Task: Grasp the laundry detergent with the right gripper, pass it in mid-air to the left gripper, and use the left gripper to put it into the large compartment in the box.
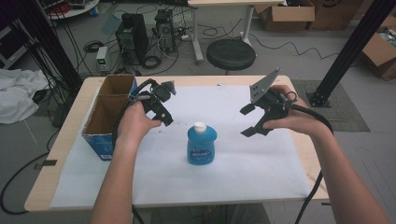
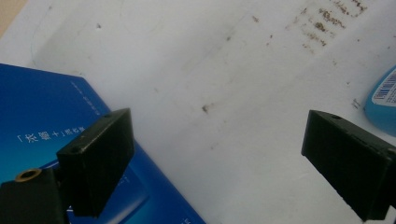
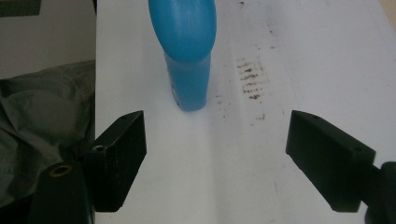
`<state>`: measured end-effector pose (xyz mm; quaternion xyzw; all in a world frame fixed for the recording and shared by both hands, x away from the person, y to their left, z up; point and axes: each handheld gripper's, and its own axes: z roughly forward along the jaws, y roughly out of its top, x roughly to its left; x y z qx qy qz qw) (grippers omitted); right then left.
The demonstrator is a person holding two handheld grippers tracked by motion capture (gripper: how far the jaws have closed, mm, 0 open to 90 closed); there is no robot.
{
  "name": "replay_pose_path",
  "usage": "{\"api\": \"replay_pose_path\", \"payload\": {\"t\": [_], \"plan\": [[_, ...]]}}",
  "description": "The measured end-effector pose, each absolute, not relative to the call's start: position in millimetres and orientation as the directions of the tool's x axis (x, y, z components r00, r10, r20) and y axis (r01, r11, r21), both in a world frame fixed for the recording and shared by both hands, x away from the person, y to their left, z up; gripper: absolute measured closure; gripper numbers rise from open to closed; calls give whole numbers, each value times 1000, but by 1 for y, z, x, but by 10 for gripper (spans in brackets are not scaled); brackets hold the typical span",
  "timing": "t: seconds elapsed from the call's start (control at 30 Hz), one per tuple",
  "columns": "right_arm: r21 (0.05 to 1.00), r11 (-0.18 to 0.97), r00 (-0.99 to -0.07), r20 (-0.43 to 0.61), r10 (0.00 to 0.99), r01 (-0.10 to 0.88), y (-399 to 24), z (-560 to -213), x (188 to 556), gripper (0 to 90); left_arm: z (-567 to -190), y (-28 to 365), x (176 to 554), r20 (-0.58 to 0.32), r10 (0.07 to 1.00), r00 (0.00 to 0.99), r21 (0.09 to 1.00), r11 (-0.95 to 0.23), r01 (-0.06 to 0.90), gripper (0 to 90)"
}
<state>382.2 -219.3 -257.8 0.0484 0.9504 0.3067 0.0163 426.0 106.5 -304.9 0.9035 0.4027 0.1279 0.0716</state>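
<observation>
From above, the blue bottle (image 1: 201,144) stands upright mid-sheet between the left gripper (image 1: 164,108) and right gripper (image 1: 249,120) — both spread, holding nothing. The left gripper view catches the blue box (image 2: 42,121) beside one jaw. The right gripper view looks at the bottle ahead — untouched.

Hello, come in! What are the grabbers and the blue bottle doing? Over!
Left hand-held gripper open, empty. Right hand-held gripper open, empty, aimed at blue bottle. Bottle upright on white sheet, untouched. Nothing in between.
</observation>
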Motion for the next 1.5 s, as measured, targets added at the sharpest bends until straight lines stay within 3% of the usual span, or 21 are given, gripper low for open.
{"api": "replay_pose_path", "payload": {"t": [0.63, 1.5], "plan": [[659, 748, -997, 43, 63, 76, -184, -310, 383, 200, -302, 106, 421, 191, 736, 649, 242, -676, 696, 91], [695, 715, -997, 72, 36, 76, -146, -351, 381, 245, -301, 108, 419, 195, 734, 650, 248, -678, 692, 90]]}}
